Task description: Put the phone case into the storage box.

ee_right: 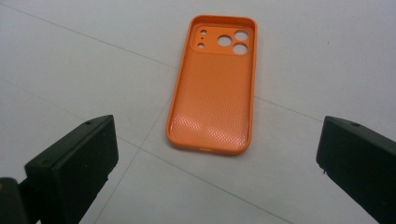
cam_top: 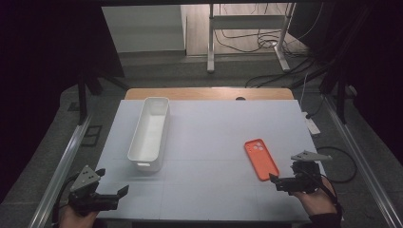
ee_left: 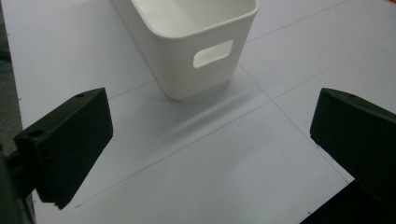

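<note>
While the right tool (ee_right: 215, 158) gapes empty, the orange phone case (ee_right: 215, 88) lies just ahead, untouched.

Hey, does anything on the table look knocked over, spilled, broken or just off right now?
Nothing stands out. The white bin stands upright and looks empty, the orange phone case lies flat with its inside facing up and looks undamaged, and both the left gripper and the right gripper are open.

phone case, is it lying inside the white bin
No, the phone case lies flat on the table, well apart from the bin and just ahead of the right claw.
</note>
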Tool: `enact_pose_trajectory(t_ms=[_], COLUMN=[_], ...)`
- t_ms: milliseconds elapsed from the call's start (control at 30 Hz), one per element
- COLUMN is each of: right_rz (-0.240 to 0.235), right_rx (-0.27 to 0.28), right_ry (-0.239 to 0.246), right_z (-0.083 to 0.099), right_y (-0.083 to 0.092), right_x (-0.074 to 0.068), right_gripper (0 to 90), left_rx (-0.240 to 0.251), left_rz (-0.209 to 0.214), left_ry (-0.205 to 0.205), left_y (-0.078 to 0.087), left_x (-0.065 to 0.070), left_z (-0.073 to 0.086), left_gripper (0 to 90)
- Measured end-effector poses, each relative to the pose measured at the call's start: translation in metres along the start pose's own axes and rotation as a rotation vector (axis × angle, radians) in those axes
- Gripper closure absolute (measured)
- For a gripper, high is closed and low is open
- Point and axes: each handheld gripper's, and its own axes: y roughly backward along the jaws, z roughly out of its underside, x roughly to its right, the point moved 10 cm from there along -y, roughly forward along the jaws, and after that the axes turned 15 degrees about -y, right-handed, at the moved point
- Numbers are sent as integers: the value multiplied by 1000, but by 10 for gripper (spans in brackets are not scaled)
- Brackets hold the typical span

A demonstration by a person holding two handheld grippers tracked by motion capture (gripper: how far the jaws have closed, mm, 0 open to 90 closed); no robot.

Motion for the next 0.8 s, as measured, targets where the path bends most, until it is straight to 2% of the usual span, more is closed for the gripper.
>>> enact_pose_trajectory(t_ms=[800], right_rz=[-9], right_rx=[-3], right_ry=[1], right_z=[-27], right_y=[-19], right_x=[5], right_gripper=[0], left_rx=[3], left_rz=[10], left_ry=[-5], left_y=[0], left_x=[1], left_z=[0], left_gripper=[1])
